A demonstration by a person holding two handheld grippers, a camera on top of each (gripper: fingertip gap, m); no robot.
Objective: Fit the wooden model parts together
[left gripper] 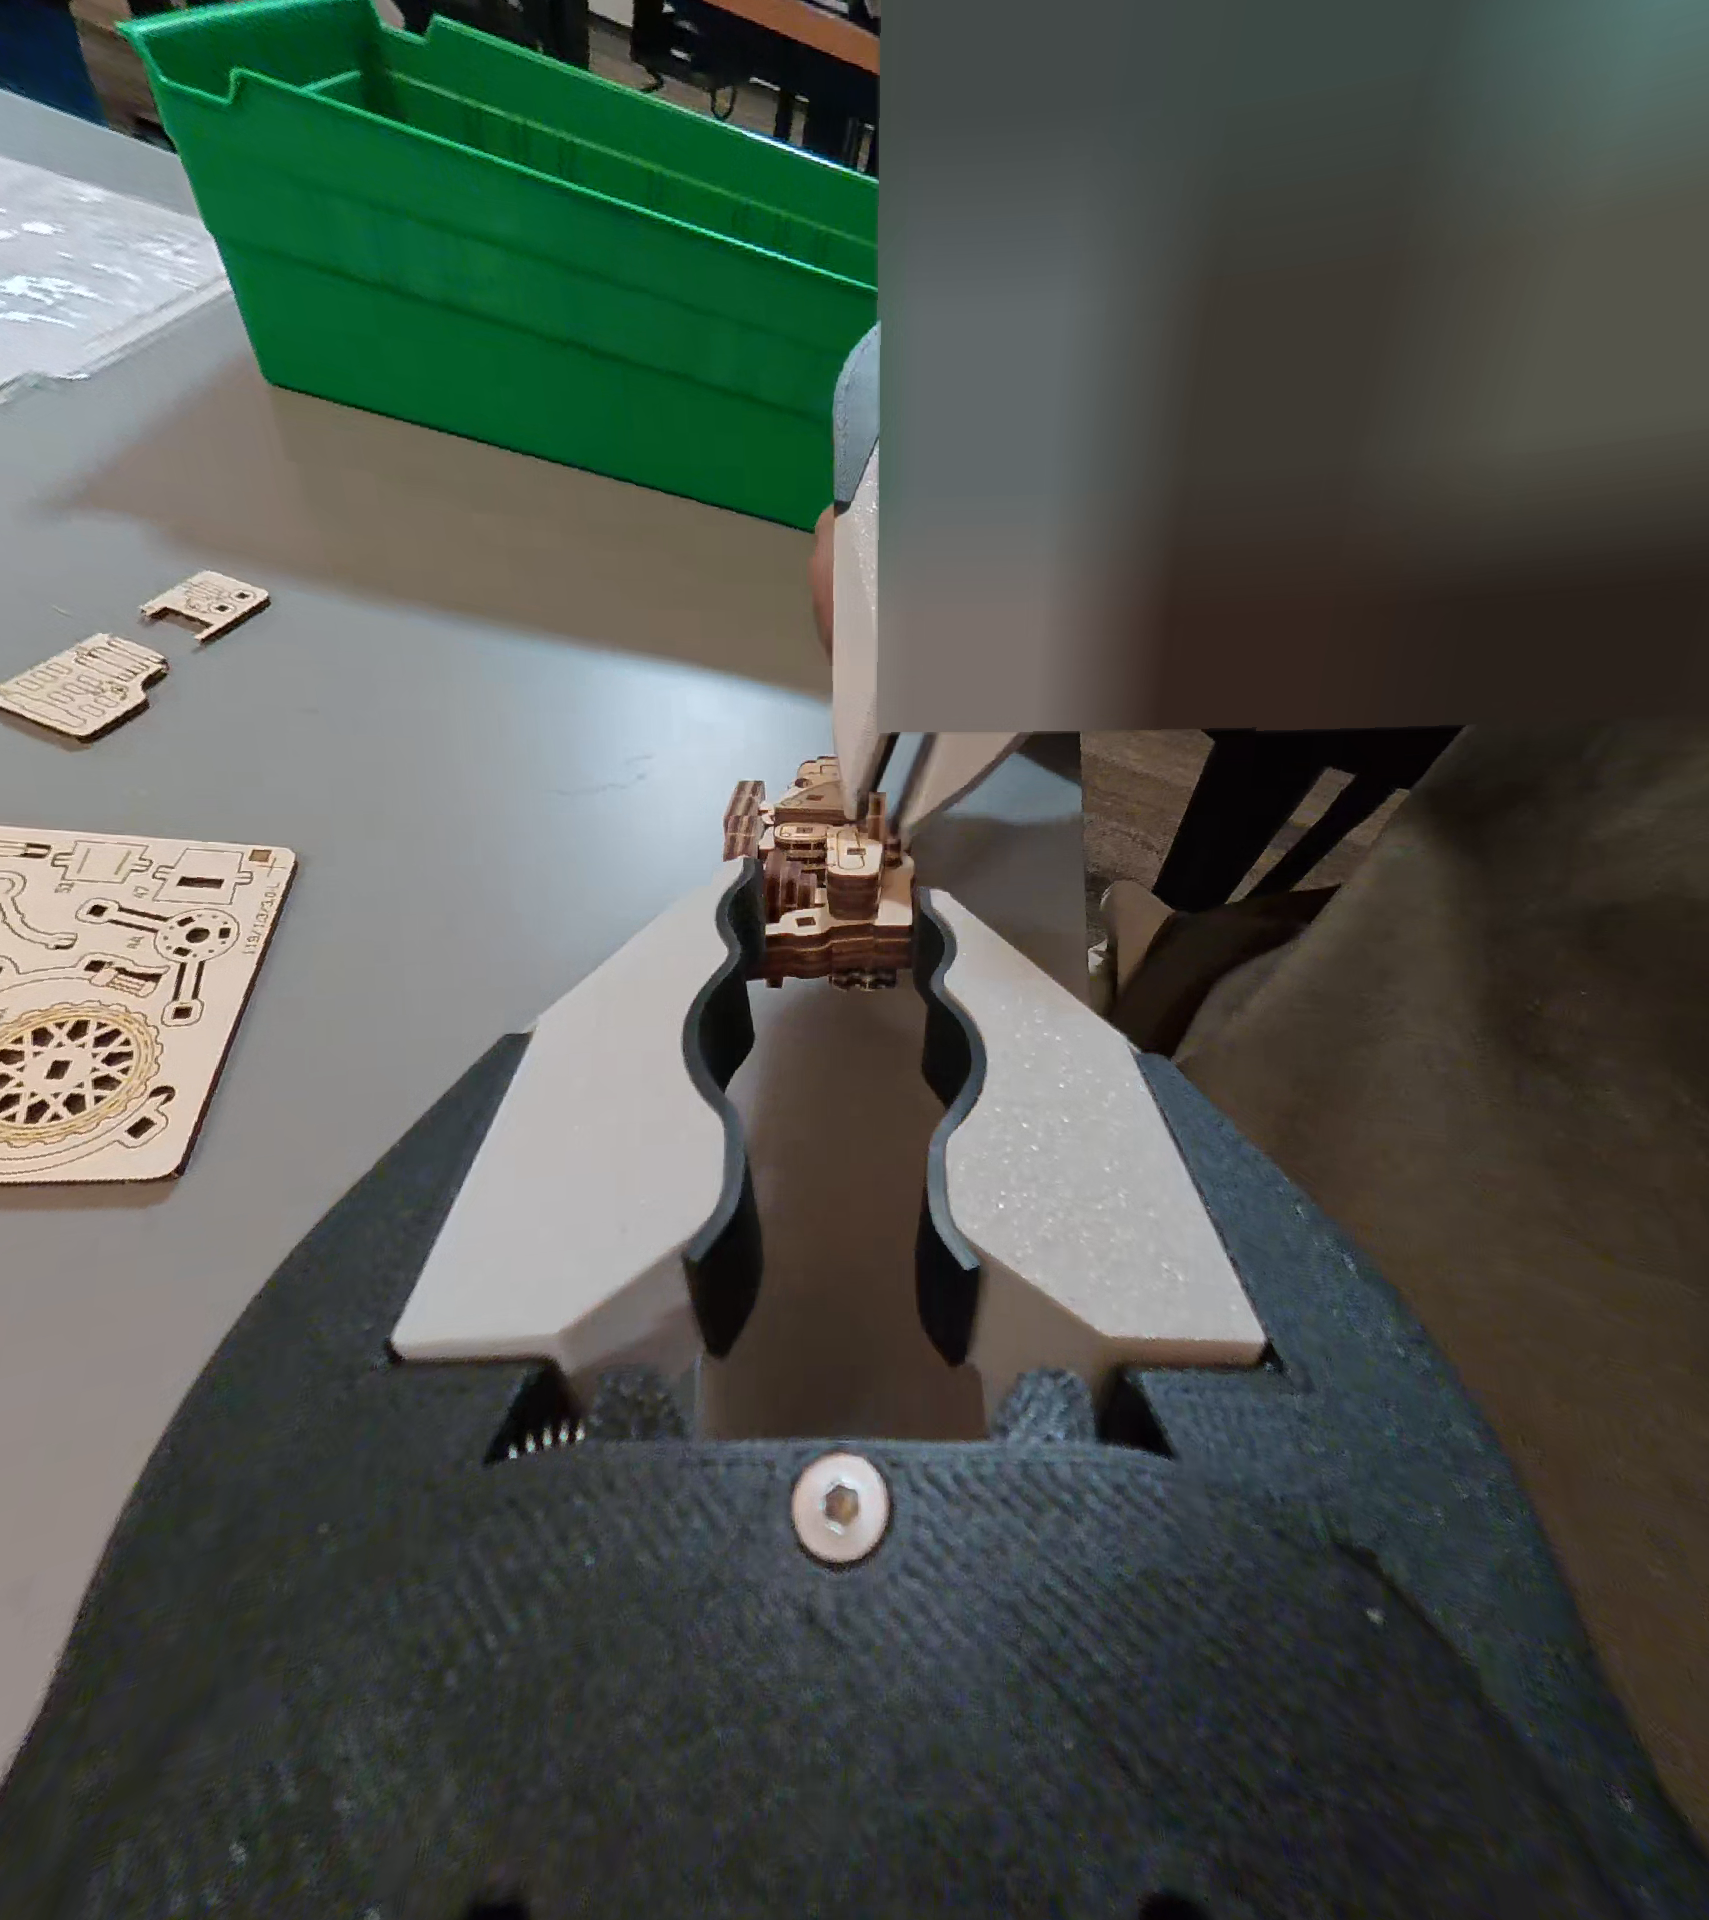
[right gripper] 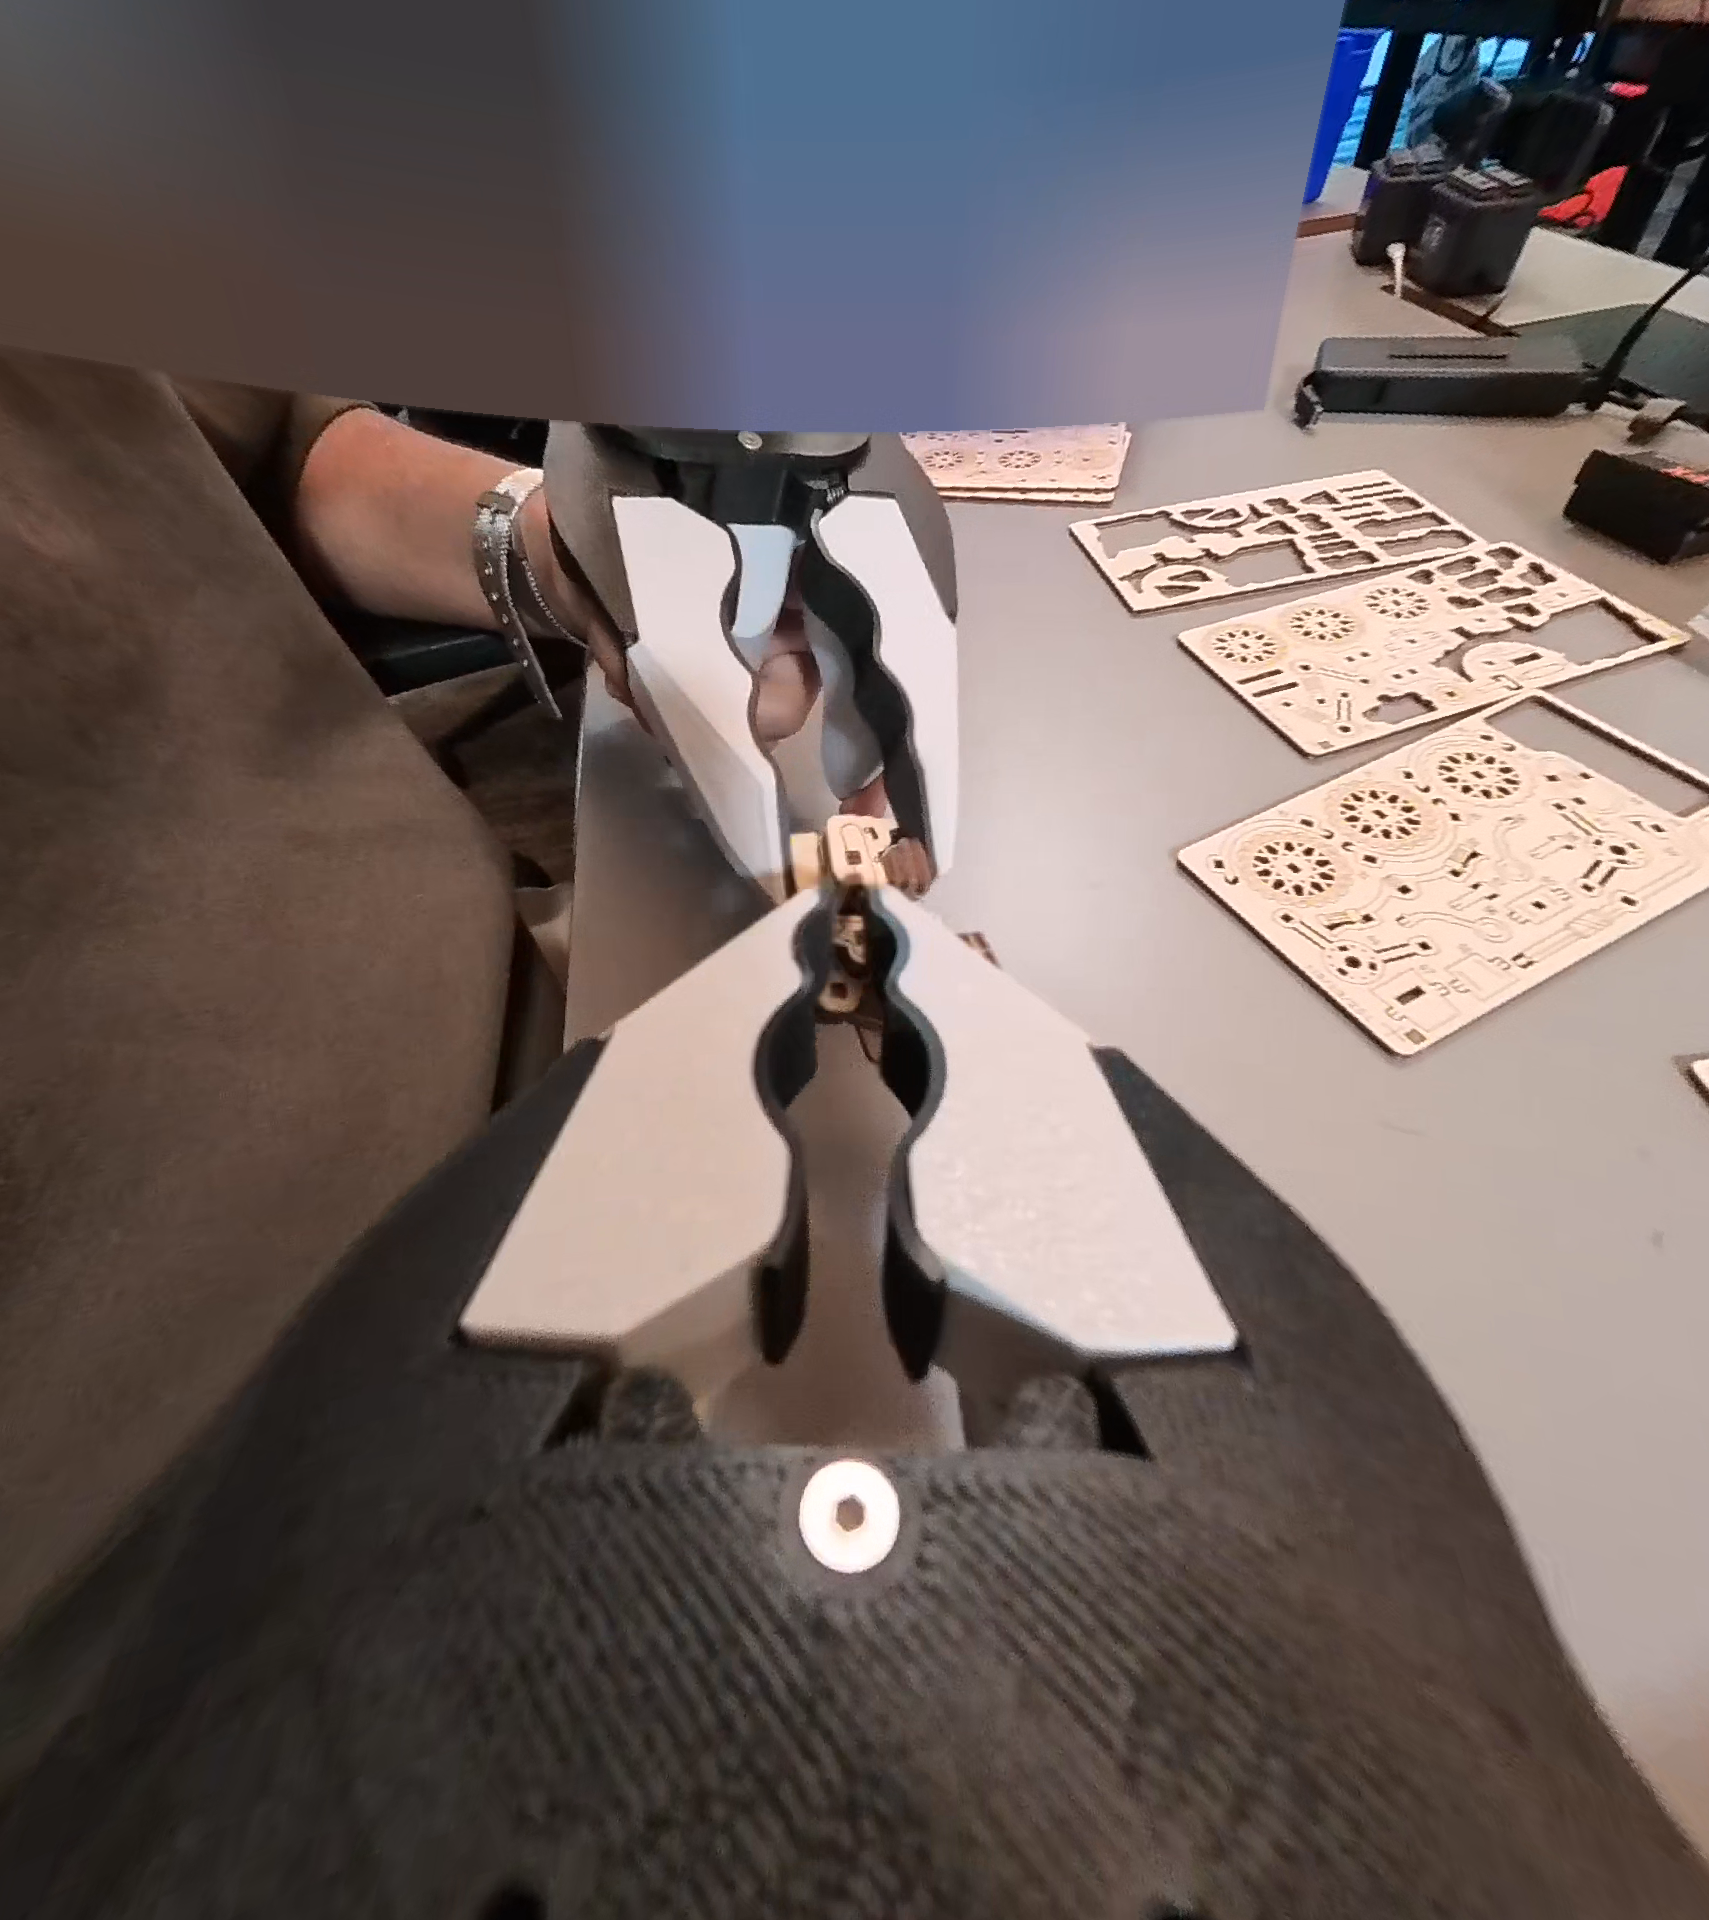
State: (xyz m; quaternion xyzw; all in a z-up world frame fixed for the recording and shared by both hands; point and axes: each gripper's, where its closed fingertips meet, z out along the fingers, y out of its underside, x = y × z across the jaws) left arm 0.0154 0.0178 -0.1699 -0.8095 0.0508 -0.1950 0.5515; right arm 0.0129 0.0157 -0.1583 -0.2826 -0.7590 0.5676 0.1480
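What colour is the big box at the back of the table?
The box is bright green all over, seen best in the left wrist view.

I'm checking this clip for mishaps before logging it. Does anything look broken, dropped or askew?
Nothing stands out. The left gripper holds the wooden assembly above the table, and the right gripper pinches a small piece at it. Two loose parts and the sheets lie flat.

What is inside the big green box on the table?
The green box shows bare green walls and a divider at its near end. Nothing shows inside, but its floor and far end are hidden by the front wall and a blurred patch, so I cannot tell.
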